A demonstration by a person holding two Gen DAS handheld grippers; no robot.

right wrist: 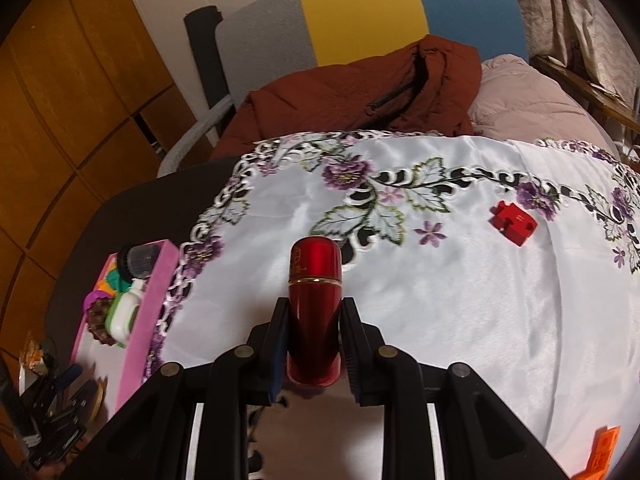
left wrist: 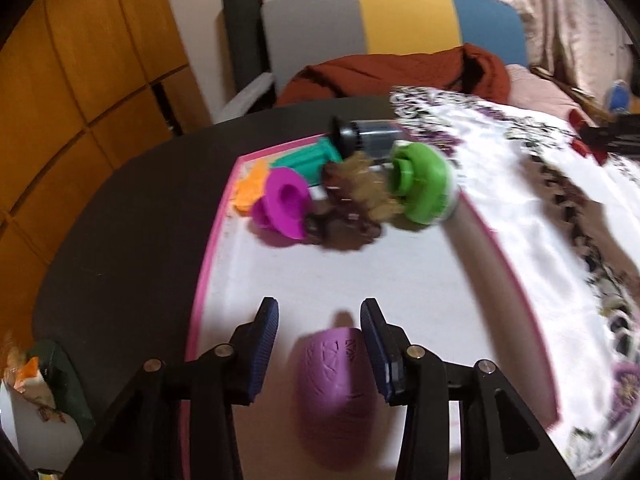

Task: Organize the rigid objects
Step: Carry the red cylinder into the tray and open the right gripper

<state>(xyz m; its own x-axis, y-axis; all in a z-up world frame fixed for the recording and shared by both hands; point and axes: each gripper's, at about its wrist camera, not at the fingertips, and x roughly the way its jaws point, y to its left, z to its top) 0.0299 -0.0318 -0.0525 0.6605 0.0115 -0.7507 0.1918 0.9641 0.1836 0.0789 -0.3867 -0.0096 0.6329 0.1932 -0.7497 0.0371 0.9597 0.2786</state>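
Note:
My left gripper [left wrist: 320,312] is open above the pink-rimmed tray [left wrist: 208,264]; a purple ribbed piece [left wrist: 334,384] lies on the tray floor between and below the fingers, not gripped. At the tray's far end lie a magenta flanged piece [left wrist: 284,204], a green round piece [left wrist: 420,182], a teal ribbed piece [left wrist: 308,158], an orange piece [left wrist: 250,186], a brown bumpy piece [left wrist: 352,204] and a dark grey cylinder [left wrist: 372,136]. My right gripper [right wrist: 314,308] is shut on a red metallic bottle [right wrist: 314,292] above the white embroidered cloth [right wrist: 440,300].
A red puzzle-shaped block [right wrist: 513,221] lies on the cloth at the right. An orange piece [right wrist: 600,456] shows at the bottom right edge. The pink tray [right wrist: 150,304] stands left of the cloth. A chair with a rust-brown jacket [right wrist: 360,92] stands behind the table.

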